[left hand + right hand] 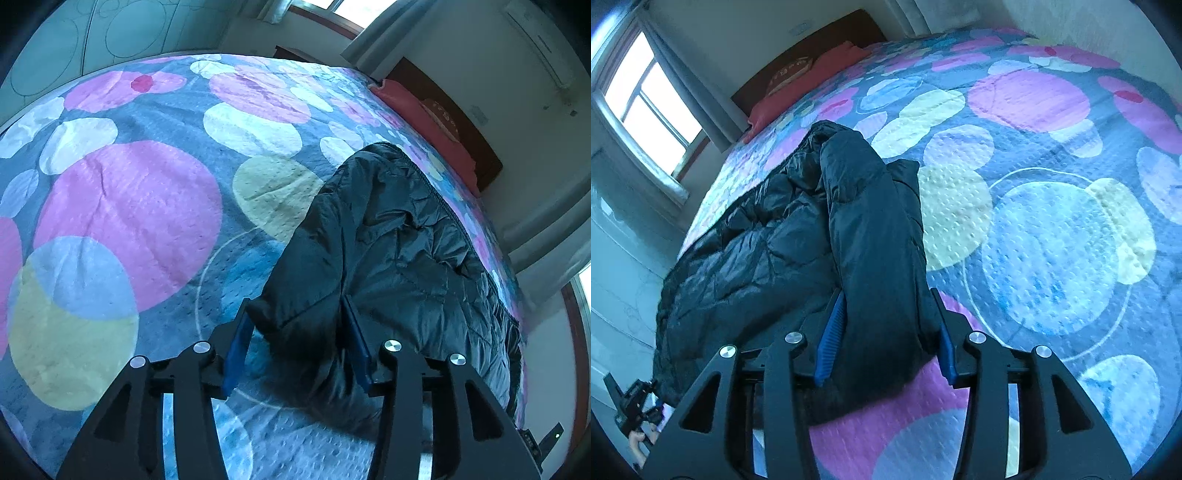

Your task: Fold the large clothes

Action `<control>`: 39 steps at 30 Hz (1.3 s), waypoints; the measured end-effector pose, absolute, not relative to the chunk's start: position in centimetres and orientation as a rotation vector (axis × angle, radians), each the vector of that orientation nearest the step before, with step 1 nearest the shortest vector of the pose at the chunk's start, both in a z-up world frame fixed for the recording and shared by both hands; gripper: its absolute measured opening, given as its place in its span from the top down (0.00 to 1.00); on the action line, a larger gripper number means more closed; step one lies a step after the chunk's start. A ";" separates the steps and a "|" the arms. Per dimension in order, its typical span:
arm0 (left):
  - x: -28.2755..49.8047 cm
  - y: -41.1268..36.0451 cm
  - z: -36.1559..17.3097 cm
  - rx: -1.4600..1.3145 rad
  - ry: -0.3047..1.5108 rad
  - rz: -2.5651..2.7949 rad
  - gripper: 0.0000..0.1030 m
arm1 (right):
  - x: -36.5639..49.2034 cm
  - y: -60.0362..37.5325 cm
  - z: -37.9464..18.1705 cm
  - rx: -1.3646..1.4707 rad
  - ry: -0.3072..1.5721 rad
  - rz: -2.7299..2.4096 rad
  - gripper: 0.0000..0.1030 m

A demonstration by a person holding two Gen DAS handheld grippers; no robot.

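A dark quilted puffer jacket lies on a bed with a circle-patterned quilt. In the left wrist view, my left gripper has its blue-padded jaws wide apart around a folded edge of the jacket, with the fabric bulging between them. In the right wrist view, my right gripper has its jaws wide apart around a sleeve-like fold of the jacket that runs away from me. The quilt spreads to the right. The left gripper and a hand show at the lower left.
A red pillow and dark wooden headboard sit at the head of the bed. A window with curtains is by the bed's side. A wall air conditioner hangs high. The bed edge drops off beside the jacket.
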State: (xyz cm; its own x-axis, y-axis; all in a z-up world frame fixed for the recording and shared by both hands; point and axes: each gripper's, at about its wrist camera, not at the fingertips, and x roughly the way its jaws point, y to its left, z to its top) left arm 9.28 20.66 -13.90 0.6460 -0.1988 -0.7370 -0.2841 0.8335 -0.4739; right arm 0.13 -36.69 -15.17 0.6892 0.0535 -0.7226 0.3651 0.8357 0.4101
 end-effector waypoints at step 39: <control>7.1 21.5 -10.6 -0.488 0.843 0.031 0.41 | 13.3 -14.4 -16.2 -0.084 0.843 -0.112 0.56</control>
